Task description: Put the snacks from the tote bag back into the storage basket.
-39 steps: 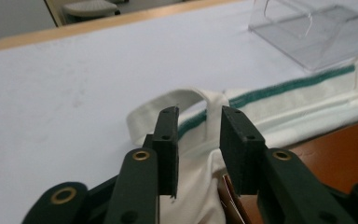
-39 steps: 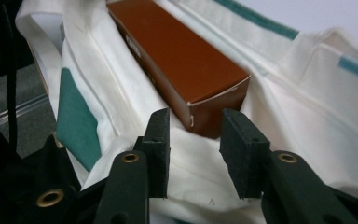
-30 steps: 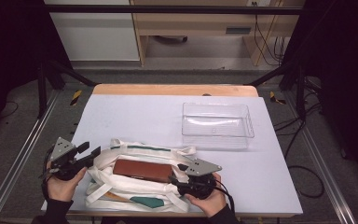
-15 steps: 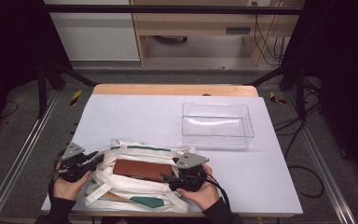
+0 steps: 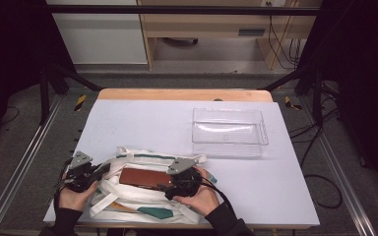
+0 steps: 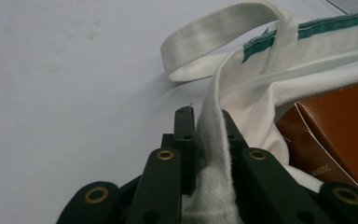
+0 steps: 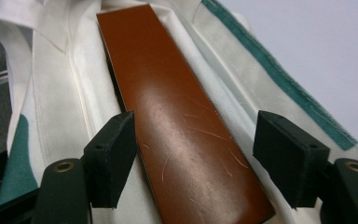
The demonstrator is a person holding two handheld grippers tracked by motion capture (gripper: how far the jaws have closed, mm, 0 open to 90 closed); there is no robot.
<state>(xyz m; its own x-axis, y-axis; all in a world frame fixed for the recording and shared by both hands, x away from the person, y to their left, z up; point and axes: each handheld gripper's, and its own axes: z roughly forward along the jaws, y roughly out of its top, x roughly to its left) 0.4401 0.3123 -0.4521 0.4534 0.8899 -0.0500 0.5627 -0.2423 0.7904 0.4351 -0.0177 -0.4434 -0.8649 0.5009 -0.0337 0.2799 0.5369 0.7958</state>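
Observation:
A white cloth bag (image 5: 128, 201) with green trim lies flat near the table's front edge, and a brown flat box (image 5: 141, 178) lies in its mouth. My left gripper (image 5: 100, 171) is at the bag's left end. In the left gripper view its jaws have just been closing and now pinch the bag's rim (image 6: 214, 154), so the left gripper (image 6: 208, 116) is shut on cloth. My right gripper (image 5: 170, 186) is at the box's right end. Its jaws have just been opening, and the right gripper (image 7: 198, 154) straddles the brown box (image 7: 177, 116) without touching it.
A clear plastic tub (image 5: 229, 148) stands empty at the right, beyond the bag. A loose handle loop (image 6: 214, 37) of the bag lies on the pale table (image 5: 142, 123). The table's far edge is a wooden strip (image 5: 182, 94).
My left gripper sank a little and closed on the bag's rim. My right gripper slid left along the box, and its jaws spread wider.

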